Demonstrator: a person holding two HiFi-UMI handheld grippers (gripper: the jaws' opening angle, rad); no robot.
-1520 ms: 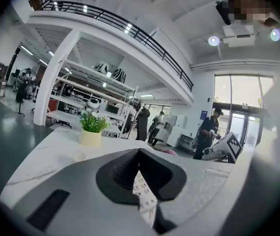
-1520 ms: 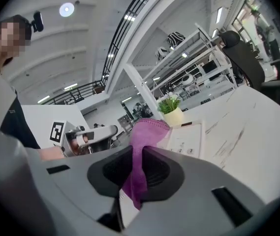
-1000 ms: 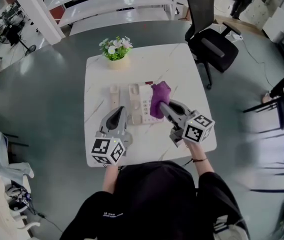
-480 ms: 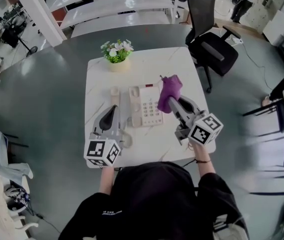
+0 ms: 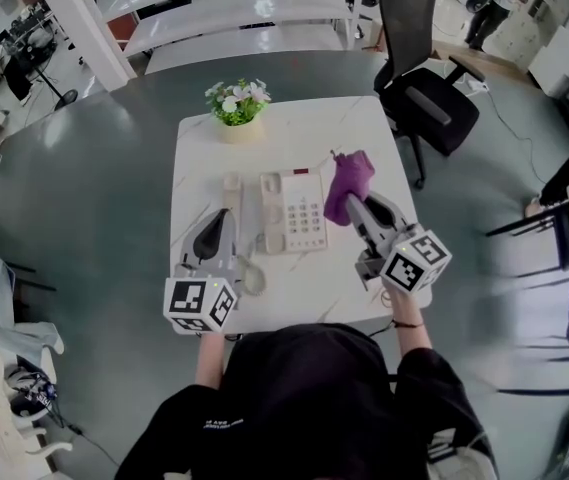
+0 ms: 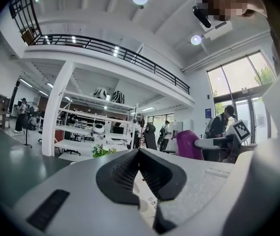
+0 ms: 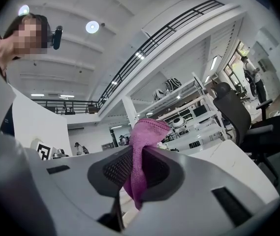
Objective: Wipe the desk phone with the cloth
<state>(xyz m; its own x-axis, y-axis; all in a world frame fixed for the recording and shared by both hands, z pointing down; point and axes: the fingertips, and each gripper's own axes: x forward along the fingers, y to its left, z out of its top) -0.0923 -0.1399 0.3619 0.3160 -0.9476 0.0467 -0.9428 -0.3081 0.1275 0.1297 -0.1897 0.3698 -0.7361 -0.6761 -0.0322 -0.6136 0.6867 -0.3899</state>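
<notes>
A white desk phone [image 5: 291,211] lies in the middle of the white table [image 5: 284,133], its handset [image 5: 231,206] lying apart to its left. My right gripper [image 5: 352,205] is shut on a purple cloth [image 5: 348,184] that hangs off the phone's right edge, lifted clear of the keypad. In the right gripper view the cloth [image 7: 142,151] is pinched between the jaws and bunches above them. My left gripper [image 5: 215,234] hovers near the handset's near end, shut with nothing between its jaws; the phone's keys [image 6: 148,200] show just below its tips.
A small pot of flowers [image 5: 235,104] stands at the table's far left. A black office chair [image 5: 419,63] is beyond the far right corner. White shelving and desks fill the background. The table's near edge lies just under both grippers.
My right gripper has carried the cloth off the phone's top, up and to the right of it. My left gripper has drawn back a little toward me and to the left.
</notes>
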